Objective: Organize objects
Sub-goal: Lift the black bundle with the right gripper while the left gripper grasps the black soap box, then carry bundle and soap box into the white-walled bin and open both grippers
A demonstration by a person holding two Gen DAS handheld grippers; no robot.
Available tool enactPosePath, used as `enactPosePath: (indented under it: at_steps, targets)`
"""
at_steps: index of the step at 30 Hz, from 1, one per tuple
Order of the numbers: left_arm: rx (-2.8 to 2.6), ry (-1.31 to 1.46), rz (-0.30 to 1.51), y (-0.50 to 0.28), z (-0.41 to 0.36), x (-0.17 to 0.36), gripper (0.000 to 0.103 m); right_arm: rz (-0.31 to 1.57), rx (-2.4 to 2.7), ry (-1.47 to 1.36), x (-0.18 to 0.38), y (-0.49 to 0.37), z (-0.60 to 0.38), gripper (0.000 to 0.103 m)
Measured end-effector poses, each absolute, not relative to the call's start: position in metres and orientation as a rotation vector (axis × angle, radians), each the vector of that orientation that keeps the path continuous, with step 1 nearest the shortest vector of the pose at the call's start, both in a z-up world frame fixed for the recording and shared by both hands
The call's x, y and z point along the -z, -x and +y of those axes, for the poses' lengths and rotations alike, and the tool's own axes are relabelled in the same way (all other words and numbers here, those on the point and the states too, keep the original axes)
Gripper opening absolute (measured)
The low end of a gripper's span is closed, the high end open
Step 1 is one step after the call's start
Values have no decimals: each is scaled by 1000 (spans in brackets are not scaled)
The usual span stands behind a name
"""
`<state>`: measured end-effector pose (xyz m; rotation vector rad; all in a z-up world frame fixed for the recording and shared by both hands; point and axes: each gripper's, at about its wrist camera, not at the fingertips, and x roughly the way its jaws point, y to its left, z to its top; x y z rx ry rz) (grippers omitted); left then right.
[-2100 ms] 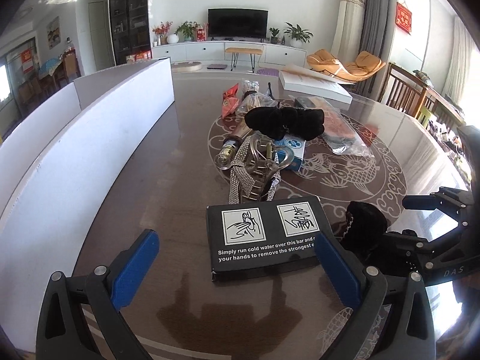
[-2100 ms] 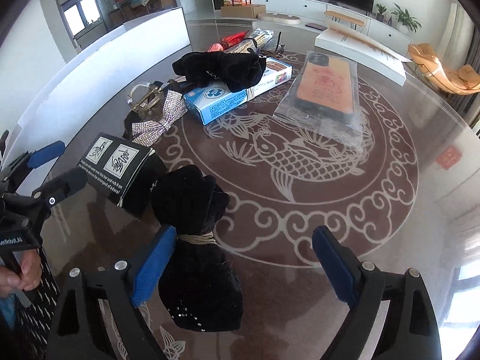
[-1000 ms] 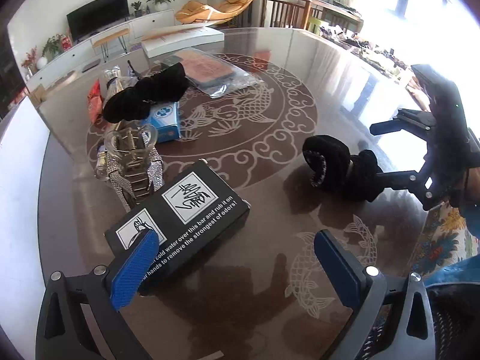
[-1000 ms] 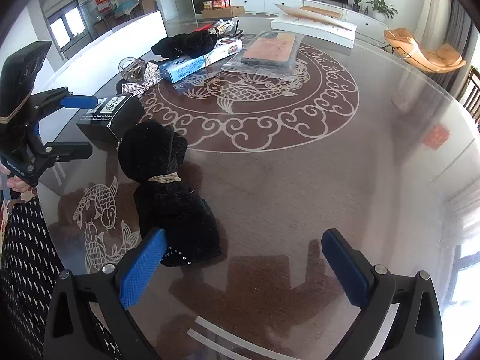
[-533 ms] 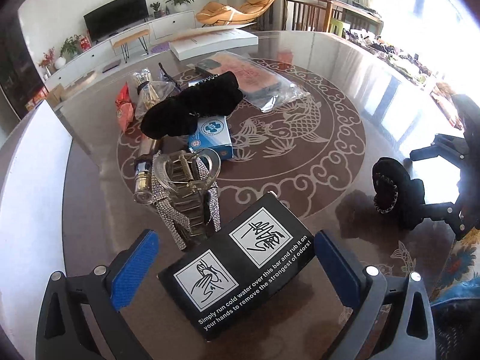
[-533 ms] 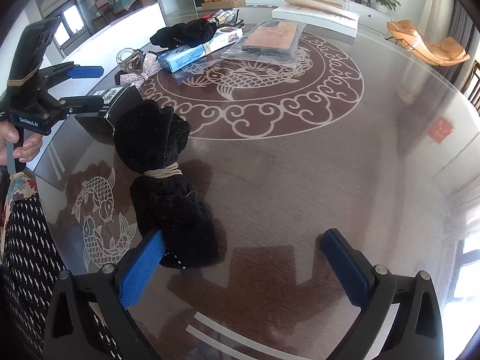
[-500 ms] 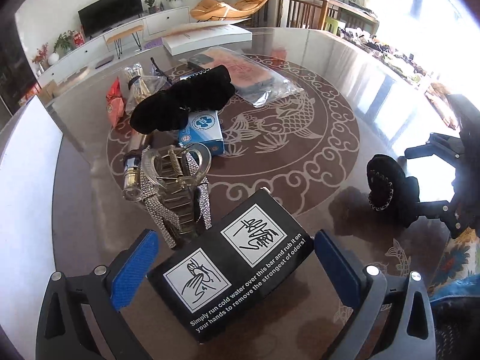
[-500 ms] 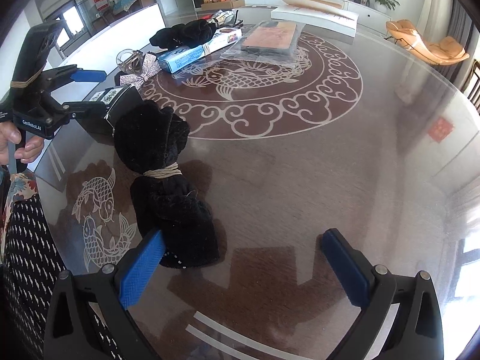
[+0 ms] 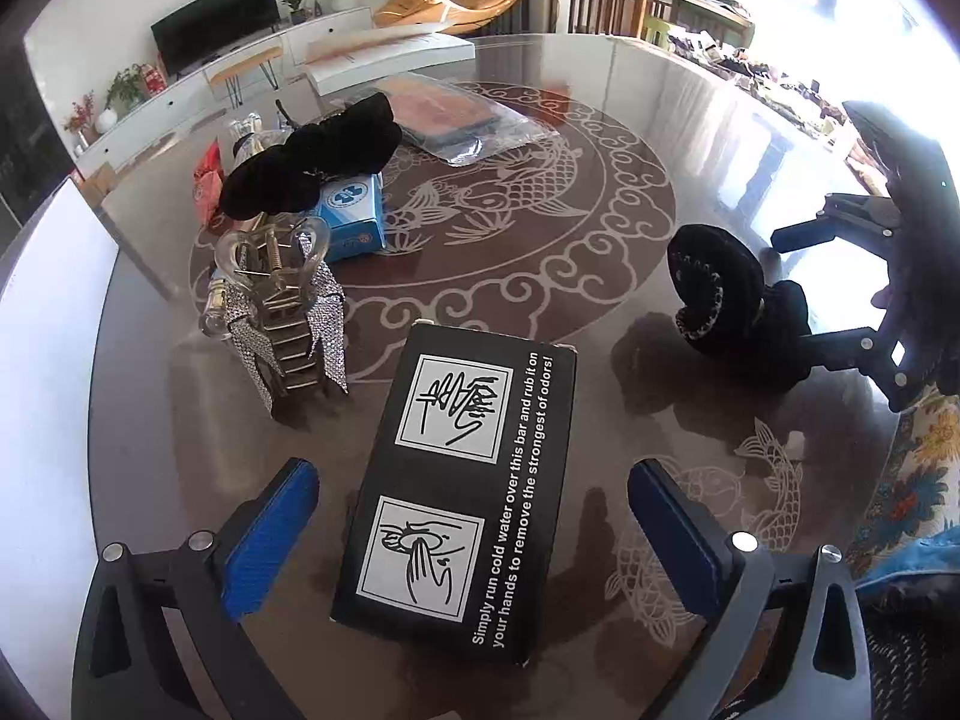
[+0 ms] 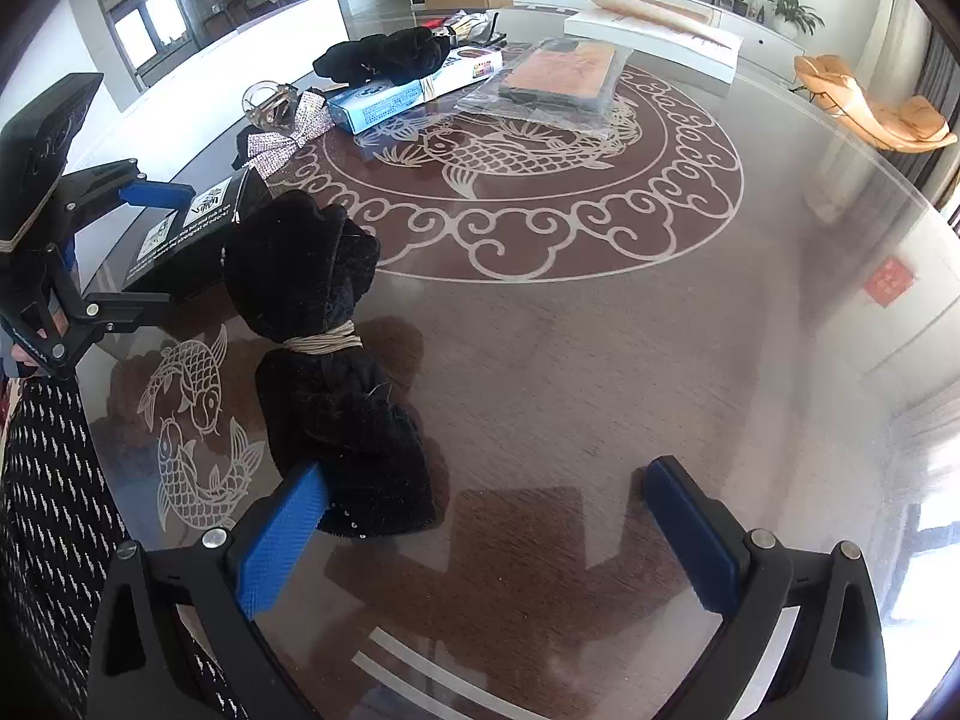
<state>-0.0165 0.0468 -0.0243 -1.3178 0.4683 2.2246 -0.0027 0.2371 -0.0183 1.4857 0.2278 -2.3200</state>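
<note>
A black box [image 9: 462, 480] with white hand-washing pictures lies on the glass table, lengthwise between the open fingers of my left gripper [image 9: 474, 534]; it also shows in the right wrist view [image 10: 180, 228]. A black velvet bow [image 10: 327, 354], tied with a tan band, lies on the table just ahead of my right gripper's left finger; in the left wrist view the bow [image 9: 720, 306] sits at the right. My right gripper [image 10: 486, 534] is open and empty.
A rhinestone hair claw [image 9: 282, 306] stands left of the box. Behind it are a blue carton [image 9: 354, 210] with a black scrunchie [image 9: 312, 162] on top, a bagged phone case [image 9: 450, 114] and a white flat box [image 10: 654, 30]. A white board [image 9: 42, 360] runs along the left.
My left gripper has moved forward and turned, so the black box now lies lengthwise between its fingers. The right gripper and the bow have barely moved.
</note>
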Motion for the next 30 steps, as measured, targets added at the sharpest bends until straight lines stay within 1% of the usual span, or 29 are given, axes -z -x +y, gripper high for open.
enactPosePath:
  at_steps: [1, 2, 3, 4, 6, 7, 8, 10, 12, 13, 15, 16, 17, 18, 19, 21, 24, 27, 30]
  targets:
    - [-2248, 1338, 489, 17, 51, 27, 102, 236, 2311, -1491, 18, 4, 237, 103]
    - [-2264, 1346, 516, 16, 54, 29, 94, 251, 2299, -1495, 18, 5, 236, 103]
    - [-2263, 1359, 539, 19, 53, 32, 71, 273, 2281, -1490, 18, 5, 235, 103]
    - [-2277, 1336, 514, 16, 52, 30, 64, 307, 2244, -1499, 18, 7, 234, 103]
    - [-2288, 1328, 468, 10, 46, 27, 59, 349, 2170, -1586, 16, 16, 232, 102]
    - [-2306, 1323, 452, 7, 42, 26, 58, 329, 2186, -1584, 8, 18, 233, 99]
    - [-2327, 1324, 442, 4, 39, 26, 58, 303, 2202, -1534, -5, 18, 231, 98]
    - [-2362, 1332, 405, 3, 31, 27, 58, 289, 2196, -1434, -26, 17, 218, 98]
    - [-2398, 1337, 350, 4, 24, 22, 58, 338, 2135, -1430, -26, 23, 195, 98]
    - [-2407, 1339, 309, 5, 19, 20, 58, 386, 2109, -1447, -19, 27, 183, 96]
    - [-2423, 1342, 254, 3, 12, 15, 58, 515, 2075, -1447, -4, 31, 157, 73]
    - [-2436, 1338, 243, -1, 7, 12, 58, 565, 2048, -1445, 1, 31, 148, 48]
    - [-2448, 1334, 232, -4, 3, 9, 58, 596, 2028, -1457, 5, 33, 141, 40]
    - [-2461, 1326, 214, -11, -4, 3, 58, 600, 2025, -1460, 5, 34, 138, 38]
    - [-2479, 1318, 187, -16, -12, -3, 58, 599, 2024, -1455, 1, 35, 136, 31]
    - [-2522, 1281, 109, -26, -33, -24, 58, 569, 2037, -1428, -15, 37, 133, 31]
    - [-2619, 1203, 0, -33, -79, -65, 58, 392, 2072, -1320, -57, 43, 121, 31]
    - [-2745, 1170, -83, -27, -140, -103, 58, 198, 2075, -1161, -105, 57, 77, 31]
    - [-2904, 1252, -128, -13, -205, -114, 58, 58, 2022, -1042, -140, 70, 9, 31]
